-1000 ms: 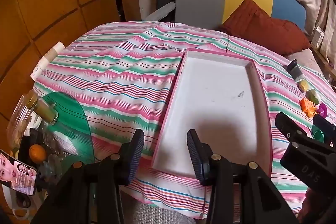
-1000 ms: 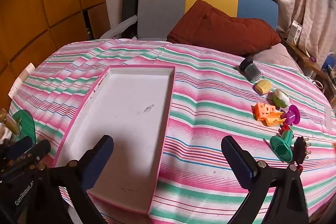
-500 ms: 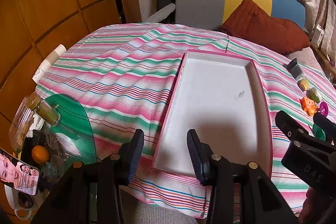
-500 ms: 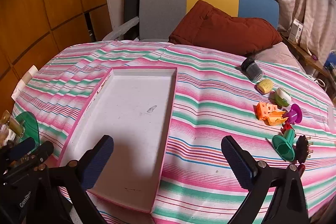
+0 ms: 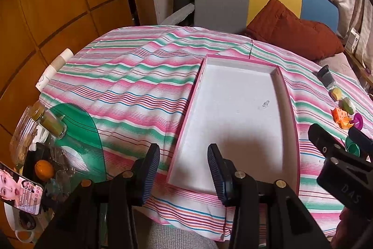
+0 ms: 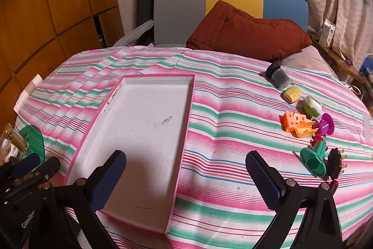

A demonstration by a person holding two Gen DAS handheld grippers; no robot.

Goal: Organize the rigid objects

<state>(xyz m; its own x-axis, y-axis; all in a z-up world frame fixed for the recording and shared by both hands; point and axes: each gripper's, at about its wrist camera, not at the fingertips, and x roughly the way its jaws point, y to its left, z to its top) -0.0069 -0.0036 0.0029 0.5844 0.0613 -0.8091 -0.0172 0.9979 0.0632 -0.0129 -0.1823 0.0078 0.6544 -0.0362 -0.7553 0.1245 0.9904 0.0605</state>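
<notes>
Comparing w/ a sec ago: nothing has shifted. Both tongs hang over the near edge of the striped worktop (image 6: pixel 233 109), and the toys lie as they did, so the task looks not yet begun.

Left tongs (image 5: pixel 184 173): part open, nothing between. Right tongs (image 6: pixel 186 179): wide, nothing held.

Count:
- 1 pink-rimmed tray (image 6: pixel 186 132), bare inside, mid-worktop.
- 1 dark jar (image 6: pixel 277 75), on its side.
- 1 yellow block (image 6: pixel 292 94)
- 1 green-white piece (image 6: pixel 312 105)
- 1 orange cheese block (image 6: pixel 291 120)
- 1 yellow wedge (image 6: pixel 305 128)
- 1 purple spool (image 6: pixel 325 124)
- 1 green funnel-shaped toy (image 6: pixel 313 158)
- 1 dark plug-like piece (image 6: pixel 335 162)

All toys sit along the right edge, well apart from the tray; small red bits there are too hidden to count.
</notes>
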